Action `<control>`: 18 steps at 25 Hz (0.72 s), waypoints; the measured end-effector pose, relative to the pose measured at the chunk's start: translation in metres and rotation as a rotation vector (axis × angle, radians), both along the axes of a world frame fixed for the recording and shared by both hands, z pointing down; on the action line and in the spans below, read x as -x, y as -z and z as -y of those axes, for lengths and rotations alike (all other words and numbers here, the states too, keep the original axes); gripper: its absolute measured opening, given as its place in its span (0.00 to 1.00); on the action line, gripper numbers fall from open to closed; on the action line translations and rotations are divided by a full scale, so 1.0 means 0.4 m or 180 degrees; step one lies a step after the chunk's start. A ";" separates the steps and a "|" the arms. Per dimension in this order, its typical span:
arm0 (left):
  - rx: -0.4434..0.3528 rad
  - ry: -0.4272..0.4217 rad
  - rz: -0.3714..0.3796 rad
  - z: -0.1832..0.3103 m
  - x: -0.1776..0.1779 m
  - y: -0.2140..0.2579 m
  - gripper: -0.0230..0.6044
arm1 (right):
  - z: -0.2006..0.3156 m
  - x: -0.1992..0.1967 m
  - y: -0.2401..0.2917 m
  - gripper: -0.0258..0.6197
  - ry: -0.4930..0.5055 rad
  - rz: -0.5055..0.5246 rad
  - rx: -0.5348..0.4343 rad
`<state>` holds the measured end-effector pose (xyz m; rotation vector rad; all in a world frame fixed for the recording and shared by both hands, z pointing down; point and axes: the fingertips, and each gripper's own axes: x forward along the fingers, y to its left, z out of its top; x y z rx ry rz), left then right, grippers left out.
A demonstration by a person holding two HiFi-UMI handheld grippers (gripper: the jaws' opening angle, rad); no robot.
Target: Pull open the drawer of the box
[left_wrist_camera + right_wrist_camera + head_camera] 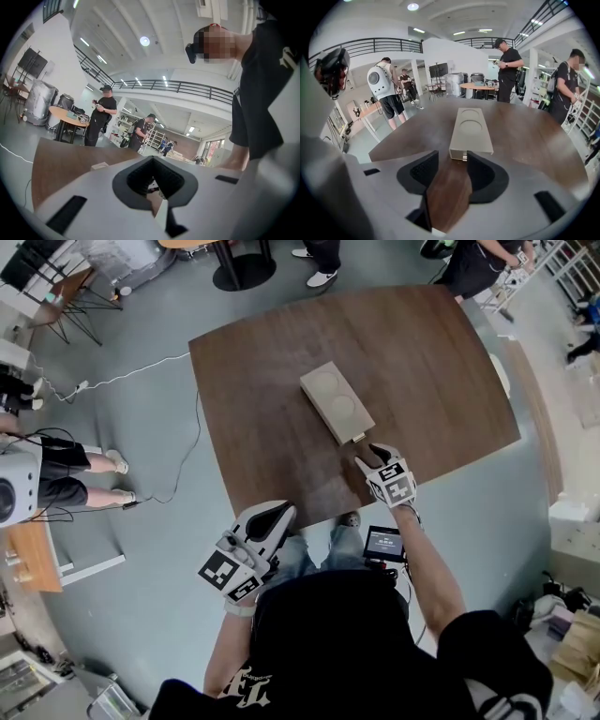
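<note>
Lying on a brown desk [441, 362], near its middle, one beige box [336, 401] is listed: long, low, with two round recesses in its top. It is set slantwise in the head view, one short end turned toward the person. On that end a small metal knob [464, 158] is seen, low and centred, on the drawer front, which appears flush with the box, though this cannot be told for certain.

Right gripper [371, 455]: held over the desk, tilted downward, its tips just short of the box's near end. Its jaws are released and stand apart; bare desk is seen between the dark pads [423, 172], and the knob lies just ahead of the tips, between their lines, untouched.

Left gripper [275, 515]: held level at the desk's near edge, well apart from the box. Its jaws are clenched together on nothing, the pads meeting around a small hollow.

Surroundings: grey floor [141, 549] with a white cable [131, 377] trailing beside the desk; a round table [480, 86] behind; several people standing around, two of them by shelving [593, 117].
</note>
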<state>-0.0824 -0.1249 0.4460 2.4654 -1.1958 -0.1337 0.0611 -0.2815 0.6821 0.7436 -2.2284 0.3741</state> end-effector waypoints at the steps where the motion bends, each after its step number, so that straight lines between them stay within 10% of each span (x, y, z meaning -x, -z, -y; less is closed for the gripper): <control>1: -0.0003 0.0007 -0.0010 0.001 -0.002 0.003 0.05 | 0.004 -0.001 -0.007 0.29 -0.0015 0.0000 0.0003; 18: 0.0137 0.0089 -0.0034 0.004 -0.013 -0.011 0.05 | 0.088 -0.022 -0.170 0.38 -0.0343 -0.0168 0.0194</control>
